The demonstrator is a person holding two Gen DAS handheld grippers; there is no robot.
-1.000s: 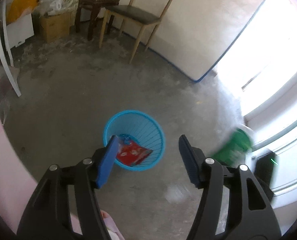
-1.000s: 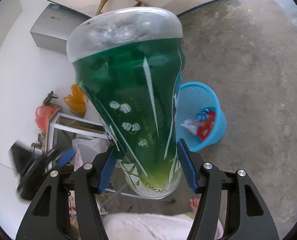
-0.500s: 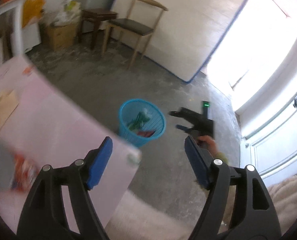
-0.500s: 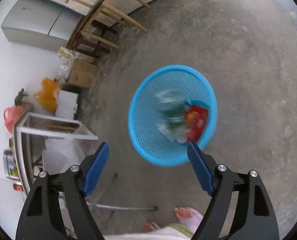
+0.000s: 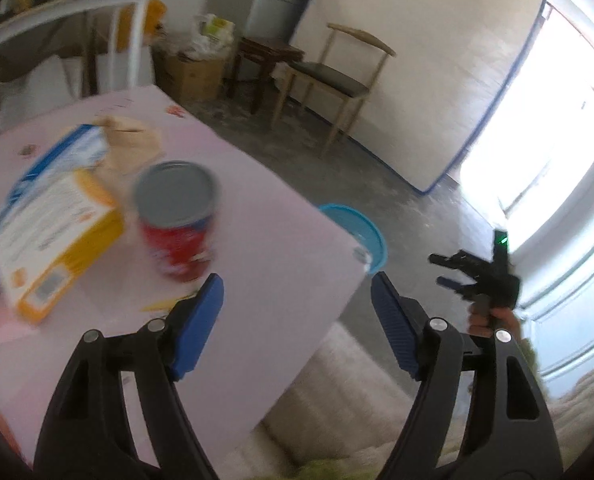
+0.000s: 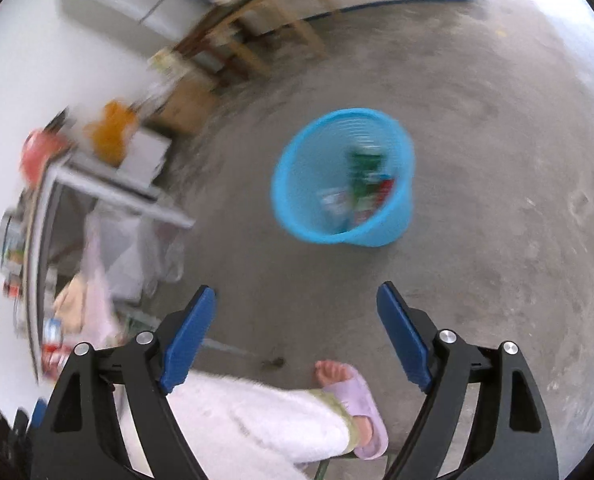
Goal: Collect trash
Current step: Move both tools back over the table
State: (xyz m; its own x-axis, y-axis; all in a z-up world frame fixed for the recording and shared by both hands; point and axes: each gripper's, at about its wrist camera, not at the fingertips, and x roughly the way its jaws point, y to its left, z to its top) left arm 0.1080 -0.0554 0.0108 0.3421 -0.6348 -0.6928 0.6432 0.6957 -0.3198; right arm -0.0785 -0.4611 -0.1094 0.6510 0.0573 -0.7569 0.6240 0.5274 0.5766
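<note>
My left gripper (image 5: 297,304) is open and empty over the near edge of a pink table (image 5: 265,240). A red can with a grey lid (image 5: 177,220) stands on the table just ahead of its left finger. A yellow and white box (image 5: 53,236), a blue and white box (image 5: 63,156) and a tan bag (image 5: 131,148) lie behind it. My right gripper (image 6: 297,320) is open and empty above the floor, and also shows in the left wrist view (image 5: 477,276). The blue trash basket (image 6: 297,216) stands on the floor with a green bottle (image 6: 363,172) and wrappers inside; its rim (image 5: 367,236) peeks past the table corner.
A wooden chair (image 5: 337,80), a dark stool (image 5: 265,60) and a cardboard box (image 5: 193,76) stand by the far wall. A mattress (image 5: 417,72) leans on the wall. A white shelf (image 6: 97,192) with clutter is at the left. The person's foot in a purple slipper (image 6: 357,404) is near.
My right gripper opened and dropped the green bottle into the blue basket, then pulled back. My left gripper swung left from the basket to the pink table with the can.
</note>
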